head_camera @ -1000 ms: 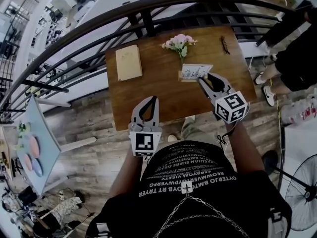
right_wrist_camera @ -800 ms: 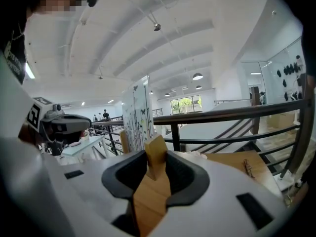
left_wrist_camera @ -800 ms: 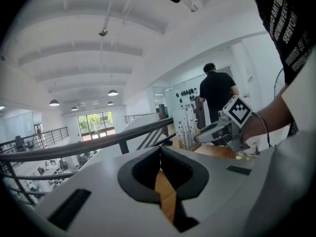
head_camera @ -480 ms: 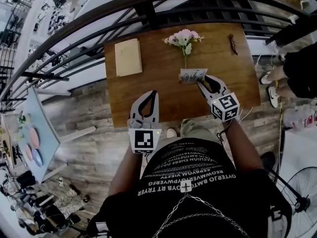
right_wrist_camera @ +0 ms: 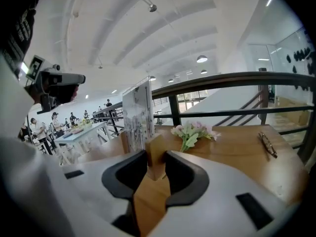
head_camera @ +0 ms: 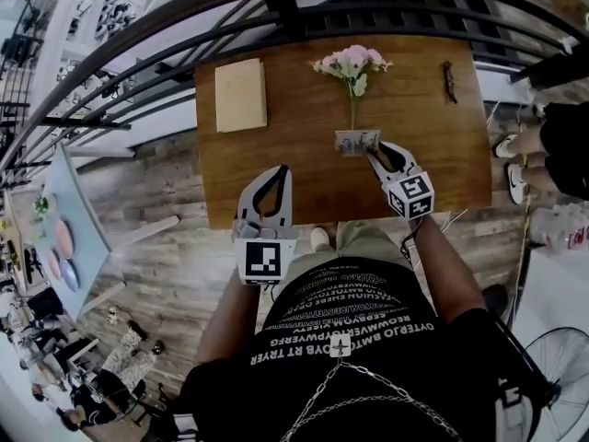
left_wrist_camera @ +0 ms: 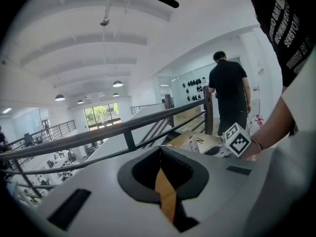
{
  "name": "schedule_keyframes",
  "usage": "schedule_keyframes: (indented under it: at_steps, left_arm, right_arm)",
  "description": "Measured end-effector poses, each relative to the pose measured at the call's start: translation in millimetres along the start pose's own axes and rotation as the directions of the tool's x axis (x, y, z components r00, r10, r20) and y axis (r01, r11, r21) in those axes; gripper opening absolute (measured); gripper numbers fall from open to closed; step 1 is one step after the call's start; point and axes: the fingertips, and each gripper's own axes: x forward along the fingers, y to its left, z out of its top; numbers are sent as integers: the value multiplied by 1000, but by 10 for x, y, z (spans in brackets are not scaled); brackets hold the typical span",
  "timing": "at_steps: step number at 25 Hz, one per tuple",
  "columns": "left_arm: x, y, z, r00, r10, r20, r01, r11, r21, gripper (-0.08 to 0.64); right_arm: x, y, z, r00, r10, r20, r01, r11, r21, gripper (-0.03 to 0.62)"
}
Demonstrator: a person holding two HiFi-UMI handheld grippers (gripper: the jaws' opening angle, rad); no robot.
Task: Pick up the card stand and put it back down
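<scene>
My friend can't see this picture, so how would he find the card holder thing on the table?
Find the brown wooden table by the black metal railing. At the stem end of the pink flower bunch, the right tool grips a small wooden card stand holding a white printed card. It alone stands upright; the tan book lies flat.

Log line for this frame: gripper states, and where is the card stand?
right gripper: shut on light wooden card stand | left gripper: shut, empty | stand: over brown wooden table, contact unclear
</scene>
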Motion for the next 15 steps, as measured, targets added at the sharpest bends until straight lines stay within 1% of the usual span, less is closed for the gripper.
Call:
schedule_keyframes:
  at_steps: [7,12,15]
  left_arm:
    - [43,10,-108,999,-4,-54,4,1000,6,28]
    - [43,46,-195,997,6,-76,-6,1000,4,28]
    - [19,8,-250,996,-3,-84,3,1000,-2,27]
  right_arm:
    - [313,-85,-487,997,14,-81,-14,1000,4,126]
    - [411,-107,-692,995,20,-93,-19,1000,9,126]
    - [419,-88,-797,994,18,-107,-18,1000,-5,126]
